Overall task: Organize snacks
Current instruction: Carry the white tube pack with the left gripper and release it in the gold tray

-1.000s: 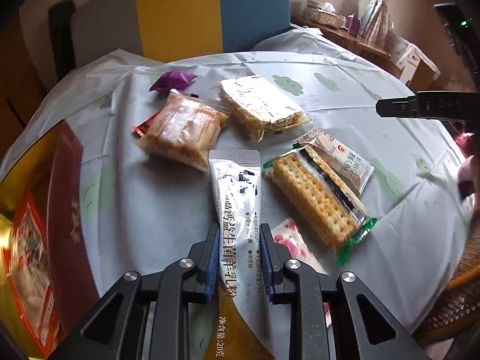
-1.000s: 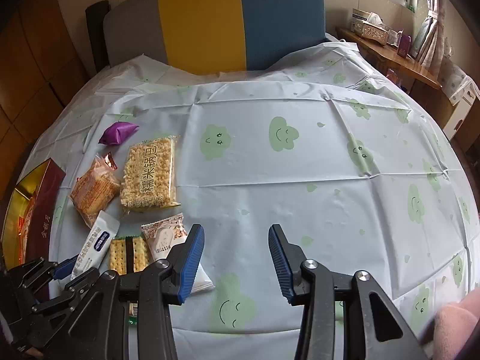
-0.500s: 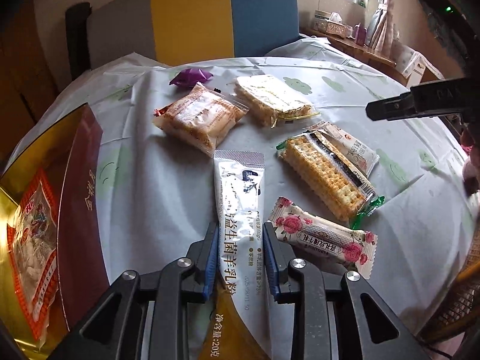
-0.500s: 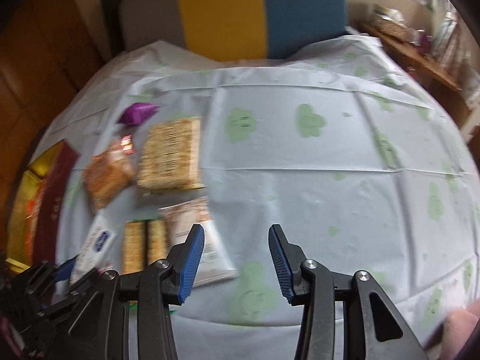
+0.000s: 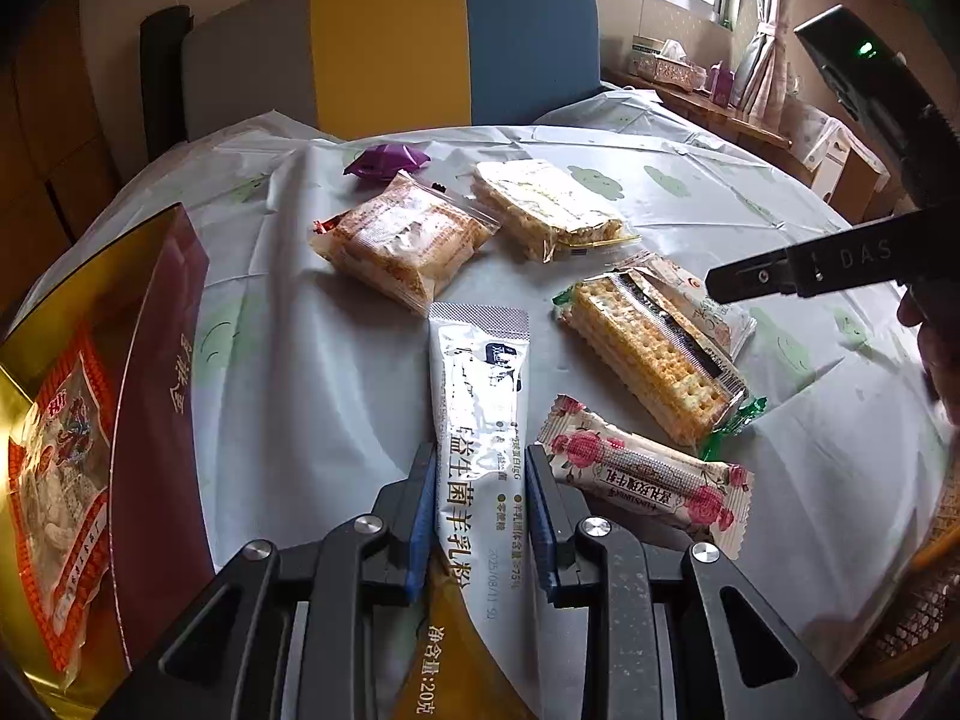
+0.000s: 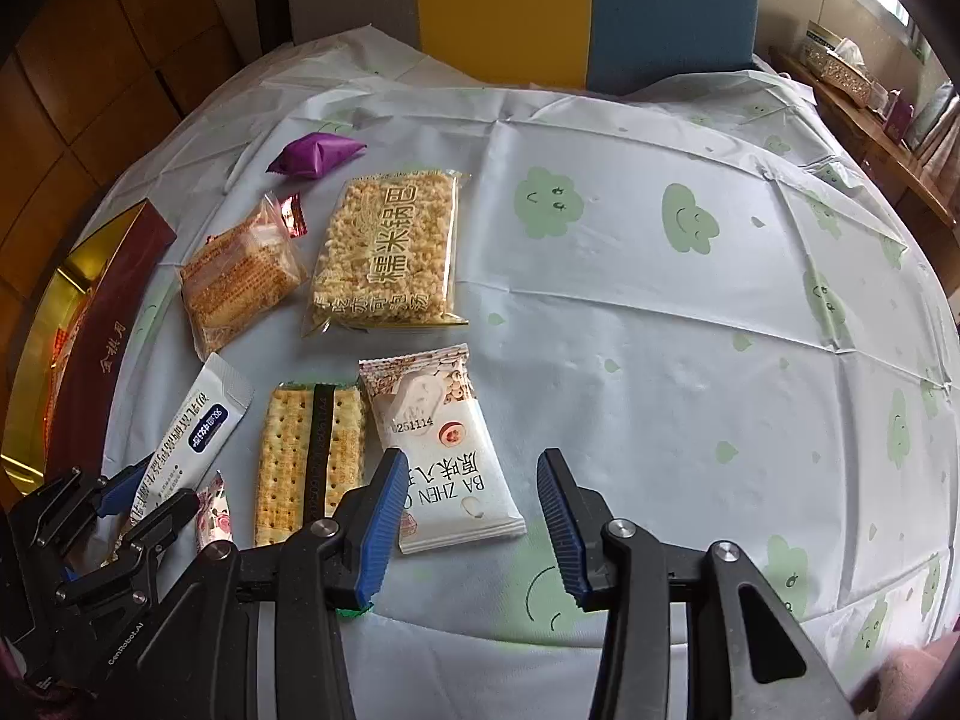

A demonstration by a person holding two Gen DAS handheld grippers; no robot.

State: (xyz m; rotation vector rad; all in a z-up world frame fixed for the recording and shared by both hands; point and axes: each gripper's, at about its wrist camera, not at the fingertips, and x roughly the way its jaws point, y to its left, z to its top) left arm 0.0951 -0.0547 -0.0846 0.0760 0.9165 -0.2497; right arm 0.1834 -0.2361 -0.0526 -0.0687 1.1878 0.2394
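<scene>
My left gripper [image 5: 479,483] is shut on a long silver milk-powder sachet [image 5: 480,384], also seen in the right wrist view [image 6: 198,426]. Around it on the table lie a rose-print bar [image 5: 642,474], a cracker pack [image 5: 654,354], a white snack pack [image 6: 441,444], an orange biscuit pack [image 5: 402,234], a rice crisp pack [image 6: 390,252] and a purple candy [image 6: 315,153]. My right gripper [image 6: 465,507] is open and empty, low over the white snack pack's near end.
A dark red and gold gift box [image 5: 102,420] with a red-printed packet inside stands at the table's left edge. A grey, yellow and blue chair back [image 5: 390,42] is behind the table. The tablecloth [image 6: 690,330] has green cloud prints.
The left gripper has pulled back toward me with the sachet, bringing the rose-print bar and more of the box into view. The right gripper has shifted left, over the white snack pack.
</scene>
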